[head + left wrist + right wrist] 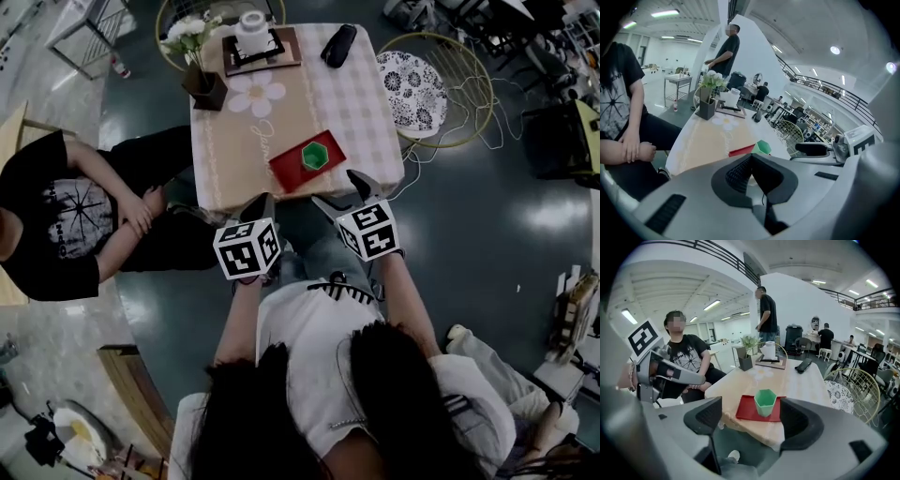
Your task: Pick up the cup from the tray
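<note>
Item: green hexagonal plastic cup (765, 402), upright on a flat red tray (746, 411) at the near edge of the pale checked table (246, 141).
Right tongs (339, 189): jaws spread wide, empty; the cup lies straight ahead, centred in their gap, past the table edge, apart from both jaws.
Left tongs (751, 157): jaws closed tip to tip on nothing; the cup lies ahead and to their right.
Judgement: right tongs nearer and better aligned; a straight advance should suit.
</note>
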`<state>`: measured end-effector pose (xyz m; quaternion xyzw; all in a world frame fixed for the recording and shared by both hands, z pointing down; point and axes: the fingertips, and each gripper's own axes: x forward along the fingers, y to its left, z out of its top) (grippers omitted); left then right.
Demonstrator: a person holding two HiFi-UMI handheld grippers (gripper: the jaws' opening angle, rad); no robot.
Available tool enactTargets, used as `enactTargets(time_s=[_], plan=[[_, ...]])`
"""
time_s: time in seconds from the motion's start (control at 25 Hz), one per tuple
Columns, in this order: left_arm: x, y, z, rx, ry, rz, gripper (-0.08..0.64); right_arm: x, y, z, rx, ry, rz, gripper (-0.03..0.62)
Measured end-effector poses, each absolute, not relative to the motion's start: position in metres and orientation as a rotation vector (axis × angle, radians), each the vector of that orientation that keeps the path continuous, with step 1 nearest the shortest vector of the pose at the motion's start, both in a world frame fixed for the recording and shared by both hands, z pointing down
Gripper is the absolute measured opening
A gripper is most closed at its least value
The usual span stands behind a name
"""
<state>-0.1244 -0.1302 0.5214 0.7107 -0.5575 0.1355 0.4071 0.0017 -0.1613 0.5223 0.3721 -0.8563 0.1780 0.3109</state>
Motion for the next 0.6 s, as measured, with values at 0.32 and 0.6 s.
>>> enactTargets(time_s=[0.32, 0.6], plan=[[-0.129, -0.142, 0.531, 1.749, -1.404, 0.361, 0.008, -0.022, -0.207, 0.55, 0.775, -2.195, 0.336, 0.371], [-0.13, -0.167, 0.545, 1.694, -1.409, 0.389, 0.009, -0.038, -0.23, 0.584, 0.601, -2.126, 0.291, 0.388]])
